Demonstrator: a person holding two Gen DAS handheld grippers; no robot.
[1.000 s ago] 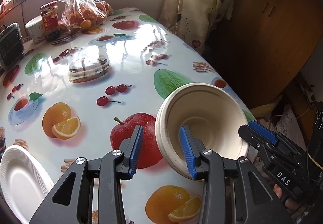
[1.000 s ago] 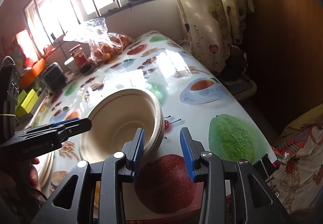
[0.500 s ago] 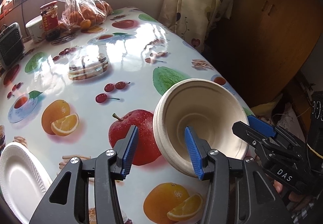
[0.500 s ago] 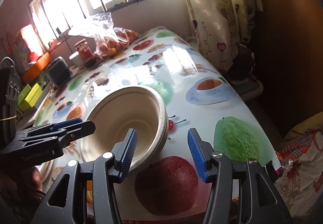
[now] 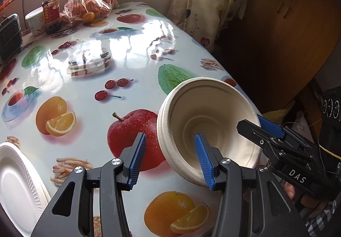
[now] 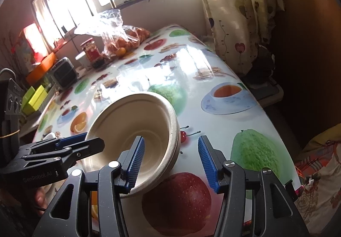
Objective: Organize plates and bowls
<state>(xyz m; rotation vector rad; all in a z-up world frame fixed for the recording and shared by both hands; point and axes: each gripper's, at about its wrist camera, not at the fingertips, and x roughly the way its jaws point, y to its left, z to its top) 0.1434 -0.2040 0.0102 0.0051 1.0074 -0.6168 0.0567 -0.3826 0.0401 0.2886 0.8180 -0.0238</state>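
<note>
A stack of beige paper bowls (image 5: 208,109) sits near the table's right edge and looks tilted. My left gripper (image 5: 170,160) is open astride its near rim, with one blue pad inside the bowl and the other clear of the outer wall. My right gripper (image 6: 172,162) is open astride the opposite rim (image 6: 170,113): its left pad is inside and its right pad stands well off the wall. Each gripper shows in the other's view: the right gripper (image 5: 251,121) at the far rim, the left gripper (image 6: 93,138) likewise. A white foam plate (image 5: 17,183) lies at the lower left.
The table (image 5: 127,40) wears a glossy fruit-print cloth. At its far end stand a bag of oranges (image 5: 89,6), a red-labelled jar (image 5: 51,8), a white cup (image 5: 34,19) and a black appliance (image 5: 8,34). A curtain (image 5: 202,2) and a wooden cabinet (image 5: 287,23) flank the right edge.
Both grippers' jaws have spread wider around the bowl rim. The hands and the bowl stack have stayed nearly where they were.
</note>
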